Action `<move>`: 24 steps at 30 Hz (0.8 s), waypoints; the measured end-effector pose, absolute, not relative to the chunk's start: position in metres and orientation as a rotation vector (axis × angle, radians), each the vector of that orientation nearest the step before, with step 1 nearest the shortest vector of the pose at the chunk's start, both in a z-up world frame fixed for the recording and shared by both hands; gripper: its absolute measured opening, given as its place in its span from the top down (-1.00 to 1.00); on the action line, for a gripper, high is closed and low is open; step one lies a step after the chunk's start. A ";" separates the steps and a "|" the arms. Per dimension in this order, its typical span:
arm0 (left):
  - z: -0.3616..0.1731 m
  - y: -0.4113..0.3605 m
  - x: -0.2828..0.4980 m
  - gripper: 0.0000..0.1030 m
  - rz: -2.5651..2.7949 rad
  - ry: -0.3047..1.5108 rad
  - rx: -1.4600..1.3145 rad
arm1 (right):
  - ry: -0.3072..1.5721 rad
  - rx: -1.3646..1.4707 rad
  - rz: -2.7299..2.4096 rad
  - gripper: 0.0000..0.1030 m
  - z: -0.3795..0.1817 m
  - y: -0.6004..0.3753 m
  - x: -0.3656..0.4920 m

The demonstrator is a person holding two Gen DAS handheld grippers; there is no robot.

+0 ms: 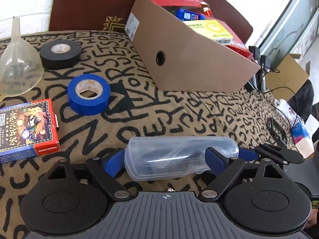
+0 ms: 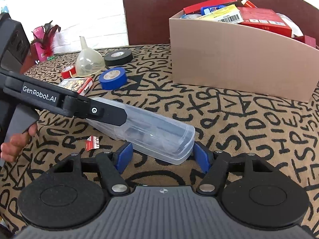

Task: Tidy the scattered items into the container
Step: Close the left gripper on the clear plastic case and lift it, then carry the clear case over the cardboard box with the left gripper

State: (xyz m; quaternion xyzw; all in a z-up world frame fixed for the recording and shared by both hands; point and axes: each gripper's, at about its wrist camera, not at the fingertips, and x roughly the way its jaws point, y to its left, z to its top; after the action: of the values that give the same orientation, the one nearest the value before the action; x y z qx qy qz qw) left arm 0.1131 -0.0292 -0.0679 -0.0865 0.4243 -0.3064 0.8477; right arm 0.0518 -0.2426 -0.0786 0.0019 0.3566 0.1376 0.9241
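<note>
A clear plastic case lies on the patterned cloth, also in the right wrist view. My left gripper has its blue fingers on both long sides of the case and grips it. My right gripper is open around the case's near end; whether its pads touch the case I cannot tell. The cardboard box holds several packs and also shows in the right wrist view. Blue tape, black tape, a clear funnel and a card pack lie scattered.
A red tape roll and a scrap of red paper lie on the cloth. A dark red chair back stands behind the table. Cables and a brown carton sit off the right edge.
</note>
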 end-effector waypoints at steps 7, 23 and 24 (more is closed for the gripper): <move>-0.067 -0.041 0.111 -0.81 -0.591 0.883 -0.173 | 0.738 0.017 0.268 -0.41 -0.078 -0.240 0.055; 0.023 -0.063 0.110 -0.76 -0.653 0.725 -0.327 | 0.540 0.050 0.266 -0.40 0.016 -0.287 0.042; 0.030 -0.067 0.115 -0.76 -0.658 0.710 -0.332 | 0.523 0.050 0.262 -0.40 0.024 -0.291 0.046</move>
State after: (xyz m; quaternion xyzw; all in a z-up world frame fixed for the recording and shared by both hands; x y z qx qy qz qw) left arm 0.1149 -0.0672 0.0304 -0.1590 0.3396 -0.3146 0.8720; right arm 0.0459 -0.2915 0.0240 0.0248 0.2576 0.1291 0.9573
